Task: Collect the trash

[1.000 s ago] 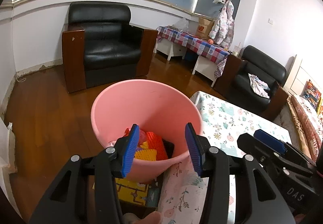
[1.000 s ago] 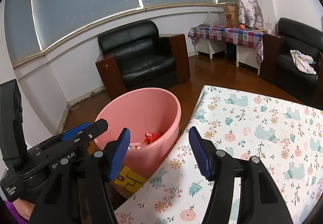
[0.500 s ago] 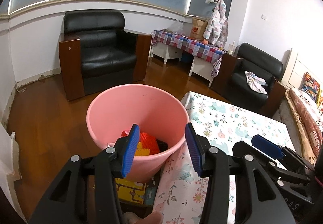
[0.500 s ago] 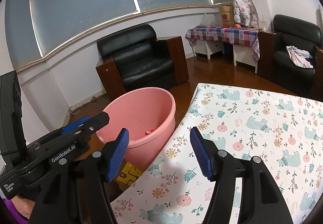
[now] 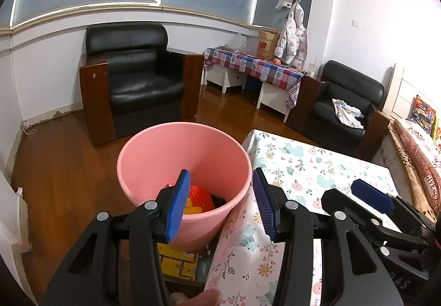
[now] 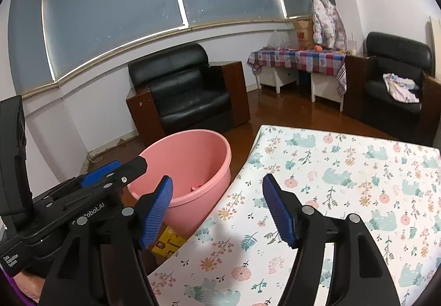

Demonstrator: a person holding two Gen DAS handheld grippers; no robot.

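Observation:
A pink plastic bin point(image 5: 182, 151) stands on the floor at the corner of the floral-cloth table point(image 5: 317, 168); it also shows in the right wrist view point(image 6: 190, 157). Orange and yellow wrappers point(image 5: 199, 197) lie at its bottom. My left gripper point(image 5: 220, 205) is open and empty, raised above the bin's near rim. My right gripper point(image 6: 220, 209) is open and empty above the table's point(image 6: 344, 181) near left edge. The right gripper's fingers point(image 5: 372, 197) show in the left wrist view, and the left gripper's body point(image 6: 69, 201) in the right wrist view.
A yellow printed box point(image 5: 176, 261) lies on the floor by the bin's base. A black armchair point(image 5: 137, 79) stands behind the bin, another point(image 5: 344, 107) at the far right with cloth on it. A checked-cloth side table point(image 5: 253, 68) stands by the wall. The floor is brown wood.
Both grippers have drawn back and up from the bin, so it looks smaller and lower. Both stayed open and empty.

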